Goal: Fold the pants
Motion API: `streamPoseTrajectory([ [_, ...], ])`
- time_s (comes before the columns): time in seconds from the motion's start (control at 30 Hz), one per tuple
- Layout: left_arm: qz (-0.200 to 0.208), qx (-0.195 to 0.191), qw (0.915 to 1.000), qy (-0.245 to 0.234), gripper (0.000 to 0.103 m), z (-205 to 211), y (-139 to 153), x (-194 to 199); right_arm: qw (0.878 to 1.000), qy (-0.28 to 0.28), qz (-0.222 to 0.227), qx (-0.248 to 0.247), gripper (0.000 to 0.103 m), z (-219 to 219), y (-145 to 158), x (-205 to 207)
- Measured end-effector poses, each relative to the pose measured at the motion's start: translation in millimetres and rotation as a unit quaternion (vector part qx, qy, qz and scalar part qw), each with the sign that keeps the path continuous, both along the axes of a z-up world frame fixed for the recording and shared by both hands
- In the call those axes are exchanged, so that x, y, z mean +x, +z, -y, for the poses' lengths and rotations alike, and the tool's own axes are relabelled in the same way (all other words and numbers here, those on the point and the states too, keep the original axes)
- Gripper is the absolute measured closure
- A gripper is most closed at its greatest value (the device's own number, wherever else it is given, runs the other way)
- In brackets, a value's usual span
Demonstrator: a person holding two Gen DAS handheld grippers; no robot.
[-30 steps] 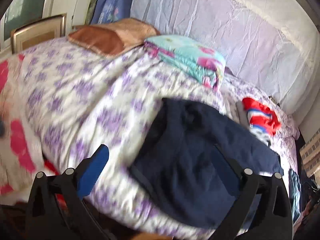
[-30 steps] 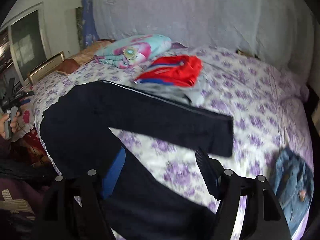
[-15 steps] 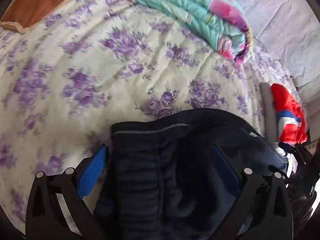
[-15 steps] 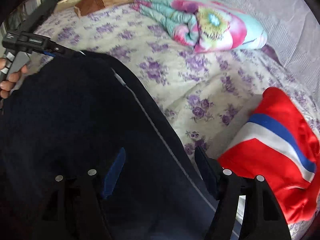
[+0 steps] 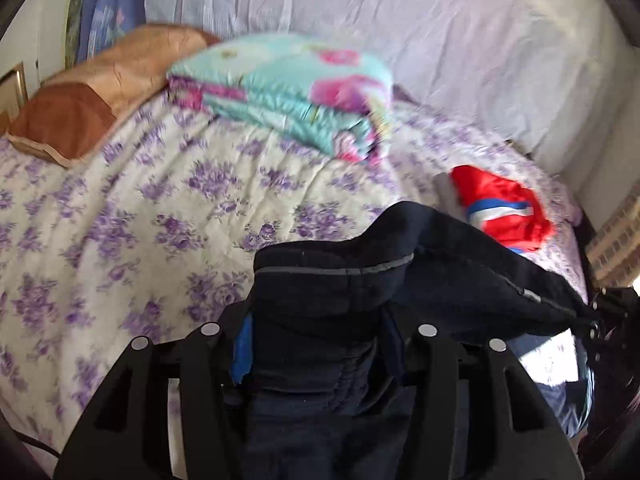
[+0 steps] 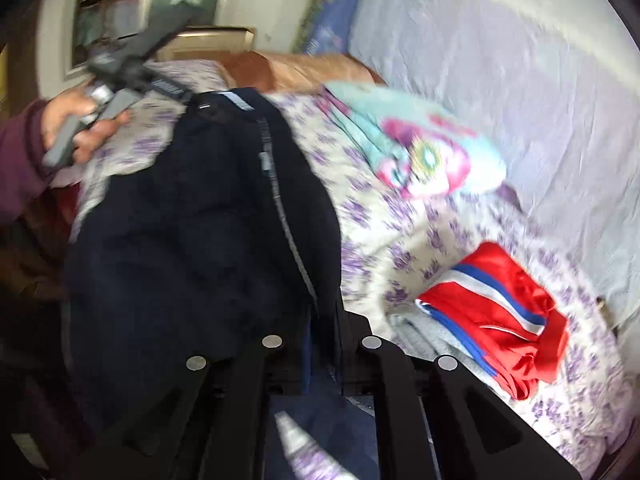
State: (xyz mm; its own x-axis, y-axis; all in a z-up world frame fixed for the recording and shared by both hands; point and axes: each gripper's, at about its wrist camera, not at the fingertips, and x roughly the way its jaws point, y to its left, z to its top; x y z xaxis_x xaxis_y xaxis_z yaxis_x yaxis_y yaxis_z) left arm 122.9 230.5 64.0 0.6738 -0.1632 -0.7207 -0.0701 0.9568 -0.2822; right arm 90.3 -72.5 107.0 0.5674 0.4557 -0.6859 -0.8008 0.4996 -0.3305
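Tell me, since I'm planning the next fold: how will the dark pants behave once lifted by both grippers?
Probably floppy: the dark pants bunch and sag between the left gripper and right gripper. Likely not slippery; the thick knit looks grippy.

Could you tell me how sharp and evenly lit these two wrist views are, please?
Left wrist view: mild motion blur on the folded quilt and bedspread; the pants and left gripper are sharper; a bright blown-out patch sits at lower right. Right wrist view: stronger smear across the hand, quilt and wall; the right gripper stays crisp. Both bend at the fisheye edges.
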Motion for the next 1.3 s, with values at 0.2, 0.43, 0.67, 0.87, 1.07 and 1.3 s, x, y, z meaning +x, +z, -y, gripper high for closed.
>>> streamPoseTrajectory([
  [0.2, -0.026, -0.075, 0.9959, 0.044, 0.014, -28.9, -32.7, -108.6, 0.998, 0.041, -0.043, 0.013, 0.094, 9.4, -75.0, -131.4],
  [0.43, -0.070, -0.237, 0.9648, 0.090, 0.014, -45.7, -90.7, -173.1, 0.994, 0.010, -0.099, 0.051, 0.093, 10.0, -142.2, -148.4],
  [0.67, -0.075, -0.239, 0.9626, 0.103, 0.012, -33.0, -87.5, -153.4, 0.991, 0.012, -0.104, 0.079, 0.093, 18.9, -140.4, -141.5],
  [0.87, -0.095, -0.221, 0.9656, 0.100, 0.021, -22.7, -103.7, -125.2, 0.988, 0.016, -0.115, 0.099, 0.093, 18.1, -154.1, -123.0],
  [1.07, -0.064, -0.179, 0.9746, 0.119, 0.081, -22.2, -86.4, -138.4, 0.985, 0.025, -0.110, 0.129, 0.093, 26.5, -131.0, -131.9],
  [1.3, -0.083, -0.154, 0.9759, 0.130, 0.081, -30.1, -119.7, -153.7, 0.992, 0.024, -0.109, 0.061, 0.091, 7.8, -155.7, -138.6],
])
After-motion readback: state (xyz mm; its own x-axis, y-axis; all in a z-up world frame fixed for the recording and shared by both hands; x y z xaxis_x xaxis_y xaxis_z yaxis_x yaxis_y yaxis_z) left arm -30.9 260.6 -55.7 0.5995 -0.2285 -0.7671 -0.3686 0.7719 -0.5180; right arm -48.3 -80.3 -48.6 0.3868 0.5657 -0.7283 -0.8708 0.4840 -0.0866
